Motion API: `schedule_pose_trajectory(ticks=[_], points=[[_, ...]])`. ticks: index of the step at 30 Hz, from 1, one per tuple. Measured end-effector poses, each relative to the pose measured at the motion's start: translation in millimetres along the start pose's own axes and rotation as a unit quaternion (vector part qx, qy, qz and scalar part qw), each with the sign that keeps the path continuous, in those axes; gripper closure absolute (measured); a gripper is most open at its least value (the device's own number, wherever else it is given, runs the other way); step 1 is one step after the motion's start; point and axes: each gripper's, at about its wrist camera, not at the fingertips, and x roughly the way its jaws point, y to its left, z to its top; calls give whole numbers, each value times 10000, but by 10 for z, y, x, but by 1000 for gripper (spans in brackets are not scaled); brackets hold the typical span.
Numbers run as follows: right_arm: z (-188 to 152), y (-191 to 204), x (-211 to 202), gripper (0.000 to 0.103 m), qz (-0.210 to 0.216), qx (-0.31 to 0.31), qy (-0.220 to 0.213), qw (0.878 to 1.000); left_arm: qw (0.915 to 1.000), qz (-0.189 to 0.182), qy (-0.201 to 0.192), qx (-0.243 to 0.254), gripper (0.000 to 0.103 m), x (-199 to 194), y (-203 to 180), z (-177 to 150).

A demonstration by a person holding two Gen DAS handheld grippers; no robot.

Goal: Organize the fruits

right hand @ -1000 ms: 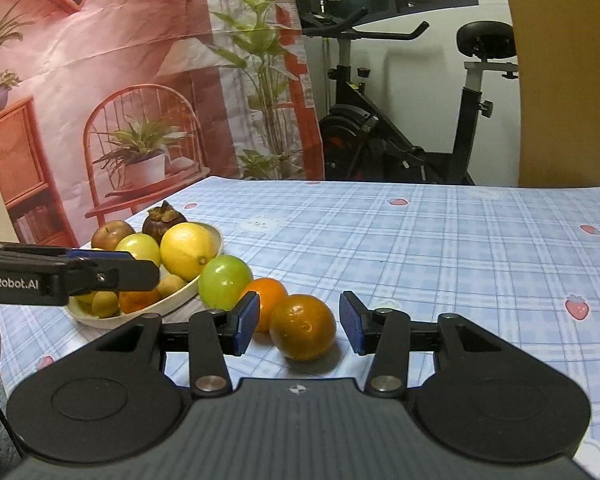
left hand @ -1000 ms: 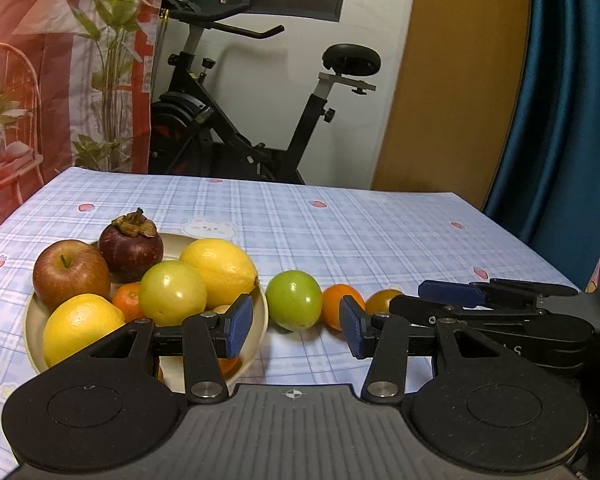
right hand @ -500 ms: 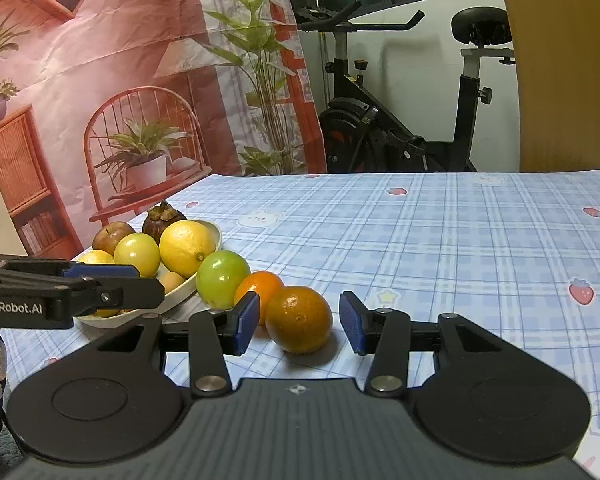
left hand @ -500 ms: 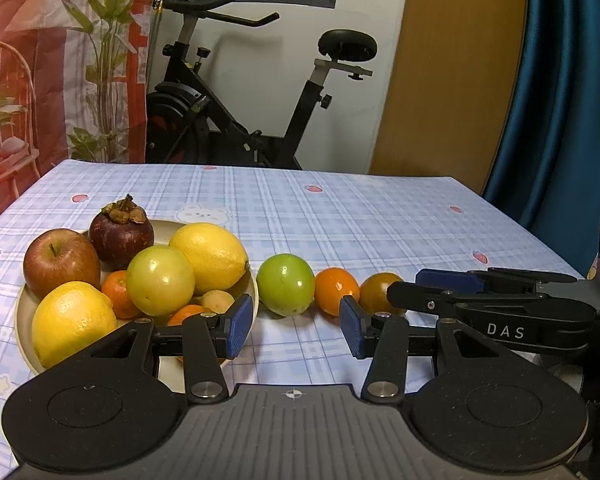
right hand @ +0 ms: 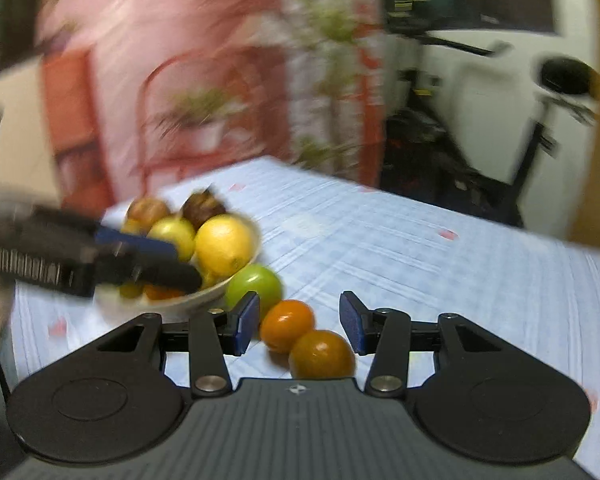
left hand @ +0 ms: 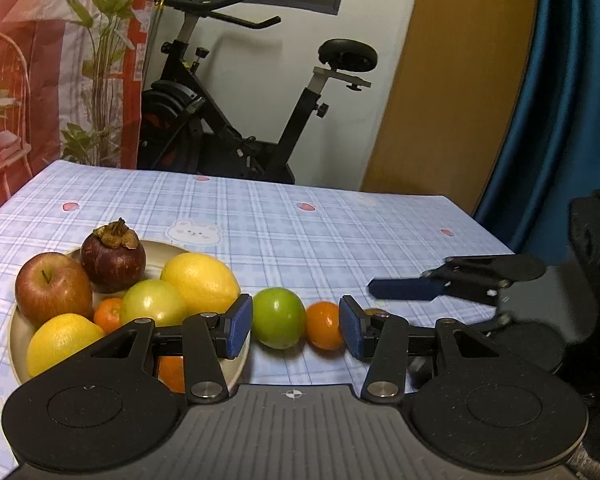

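On the blue checked table [left hand: 340, 232], beside the full cream plate [left hand: 16, 340], the round green fruit [left hand: 278, 323], bright orange [right hand: 287, 325] and darker orange [right hand: 322, 354] look firm, smooth, roll-prone, best pinched across their middles; both grippers' fingers [right hand: 247, 322] stand partly apart, empty

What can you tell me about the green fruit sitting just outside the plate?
The green fruit is round, smooth and glossy, lime green with a highlight on top, seemingly whole. It rests on the checked tablecloth just outside the plate, first in a row with an orange fruit close against its other side. Whether it touches the plate rim is unclear. Neither gripper touches it; the left gripper frames it.
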Motion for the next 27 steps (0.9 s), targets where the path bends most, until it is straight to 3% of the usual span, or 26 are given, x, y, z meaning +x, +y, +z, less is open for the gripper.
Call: schedule_pose_trajectory(ticks=[4, 15, 18, 27], points=[[56, 106, 248, 56, 196, -744, 506, 9957, 9996, 0, 100, -261, 53, 61, 100, 16], [48, 165, 618, 55, 225, -1234, 1107, 9859, 9985, -134, 140, -506, 54, 97, 213, -15], [49, 156, 610, 62, 169, -1223, 1086, 9864, 9981, -183, 145, -571, 54, 87, 227, -29], [12, 312, 430, 62, 285, -1272, 1051, 9859, 9961, -479, 340, -652, 54, 103, 182, -73]])
